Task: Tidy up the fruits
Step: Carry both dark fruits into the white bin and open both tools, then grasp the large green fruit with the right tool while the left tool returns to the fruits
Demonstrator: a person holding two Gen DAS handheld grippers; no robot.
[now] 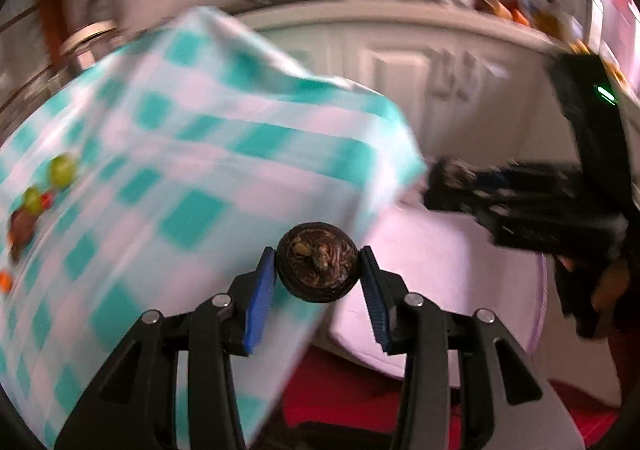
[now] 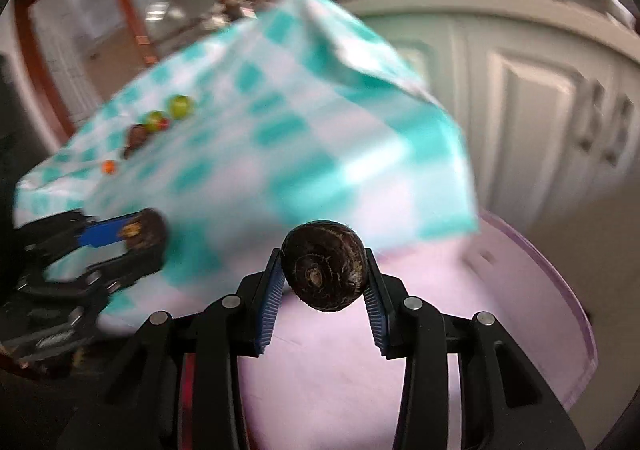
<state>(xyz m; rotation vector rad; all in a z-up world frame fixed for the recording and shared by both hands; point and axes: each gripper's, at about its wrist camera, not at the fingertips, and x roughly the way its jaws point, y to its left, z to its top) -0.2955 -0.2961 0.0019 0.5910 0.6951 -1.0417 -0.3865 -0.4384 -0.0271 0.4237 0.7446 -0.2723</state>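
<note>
The blue ribbed fingers (image 1: pixel 260 302) of the left gripper (image 1: pixel 318 270) are clamped on a dark brown round fruit (image 1: pixel 317 267), one pad on each flank, its fibrous, shrivelled end facing the camera. The right gripper (image 2: pixel 323 270) does the same with a second dark round fruit (image 2: pixel 323 265), whose skin looks smoother and shows pale ring-like streaks around a central scar. Both fruits are held up in the air, over the edge where the checked cloth meets a pale pink round surface (image 2: pixel 520 290).

Judging by their look, these fruits are small, light and fairly firm-skinned, perhaps with a softer inside, so a moderate squeeze across the widest part seems right. The round shape could roll or pop out of the ribbed pads if gripped off-centre. The rough, fibrous end should give more friction than the smoother sides.

Beyond the fingers, the tabletop is covered by a teal-and-white checked cloth (image 1: pixel 192 178), soft and draping over the corner. At its far side lie more small fruits: two green ones (image 2: pixel 180 107), a brown one (image 2: pixel 138 134) and a tiny orange one (image 2: pixel 108 167), close together in a loose line. Motion blur softens all of this, so finer textures cannot be made out. White panelled cabinet doors (image 2: pixel 520 98) stand behind.
</note>
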